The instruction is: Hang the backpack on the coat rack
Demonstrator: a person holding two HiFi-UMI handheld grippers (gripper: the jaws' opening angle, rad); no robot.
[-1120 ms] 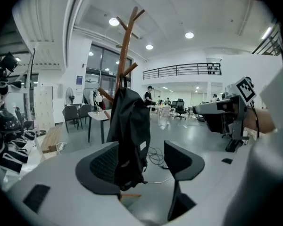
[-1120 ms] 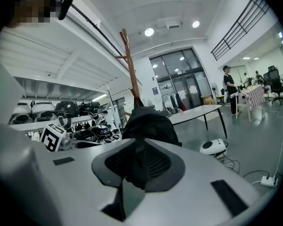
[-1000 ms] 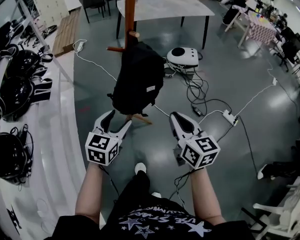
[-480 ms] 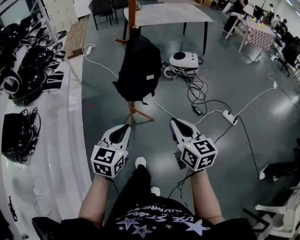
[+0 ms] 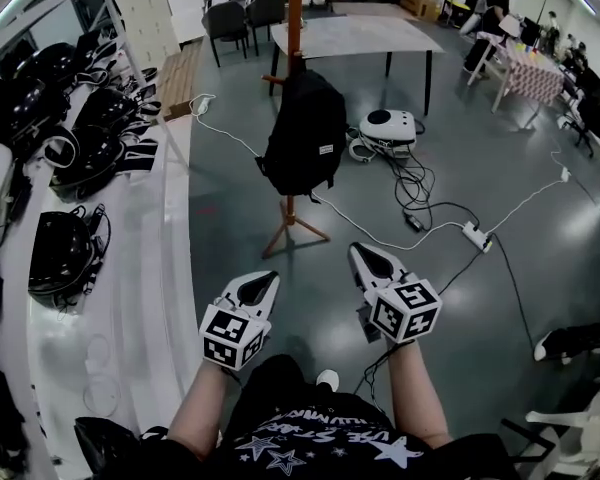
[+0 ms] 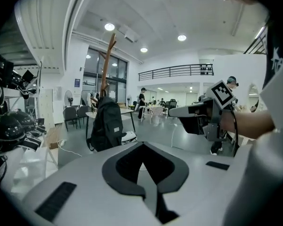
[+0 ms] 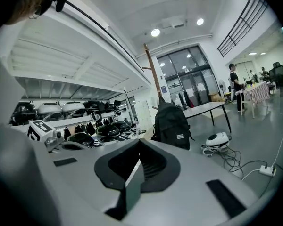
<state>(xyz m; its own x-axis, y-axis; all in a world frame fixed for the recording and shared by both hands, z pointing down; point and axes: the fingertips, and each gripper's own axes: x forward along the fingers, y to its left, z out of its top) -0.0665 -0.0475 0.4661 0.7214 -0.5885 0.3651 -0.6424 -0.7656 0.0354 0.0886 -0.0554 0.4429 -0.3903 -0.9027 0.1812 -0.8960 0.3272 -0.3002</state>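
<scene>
– Grey floor (image 5: 200,198) is spreading out wide around that coat rack (image 5: 295,28), with cables (image 5: 420,193) trailing across it. Is the backpack (image 5: 305,133) hanging up already?

– Looks that way to me. It's hanging against the pole, clear of the floor, above the rack's spread legs. I'm not managing to see which peg or strap is carrying it, though.

– So nothing is left to do?

– I'm judging the job as good as finished. Nobody is touching the bag, and it's hanging upright, not slumping to one side.

– And the person?

– Standing well apart from the rack and facing it, both forearms stretching forward side by side. The left tool (image 5: 260,286) and the right tool (image 5: 370,261) are pointing toward the rack and dipping a little, with their marker cubes facing up.

– Are they carrying anything?

– No. Both pairs of jaws are pressing together, tip to tip, with nothing caught between them.

– Anything else worth noting?

– Dark helmets (image 5: 65,253) are lying along the white surface (image 5: 145,298) on the person's left, and a white machine (image 5: 388,126) is sitting on the floor near the rack, on its far side from the helmets.
</scene>
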